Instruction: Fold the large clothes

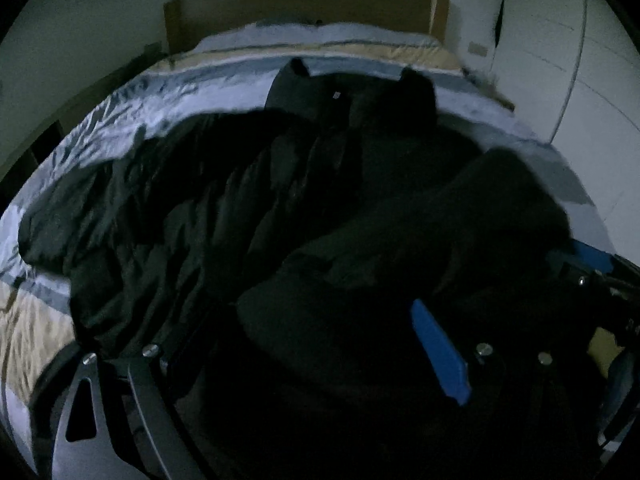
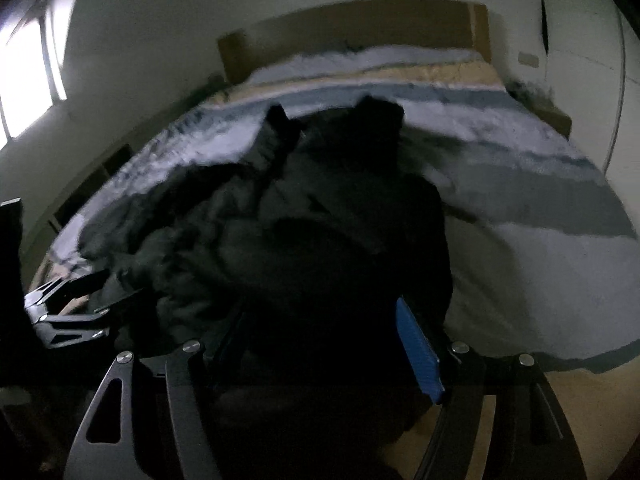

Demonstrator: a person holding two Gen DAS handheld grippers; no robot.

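Observation:
A large black garment [image 1: 248,208] lies spread and rumpled on the striped bed cover [image 1: 132,108]; it also shows in the right wrist view [image 2: 304,216]. My left gripper [image 1: 320,344] is shut on a thick bunch of its near edge; one blue fingertip pad [image 1: 440,348] shows and the other is buried in cloth. My right gripper [image 2: 320,344] is shut on another bunch of the black cloth, with one blue pad [image 2: 418,348] showing. The right gripper shows at the right edge of the left wrist view [image 1: 592,260], and the left gripper at the left of the right wrist view [image 2: 68,312].
The bed has a wooden headboard [image 1: 304,4] against a pale wall. White wardrobe doors [image 1: 560,60] stand to the right. A bright window [image 2: 28,76] is at the left. Bare bed cover [image 2: 552,240] lies right of the garment, with floor [image 2: 592,392] below it.

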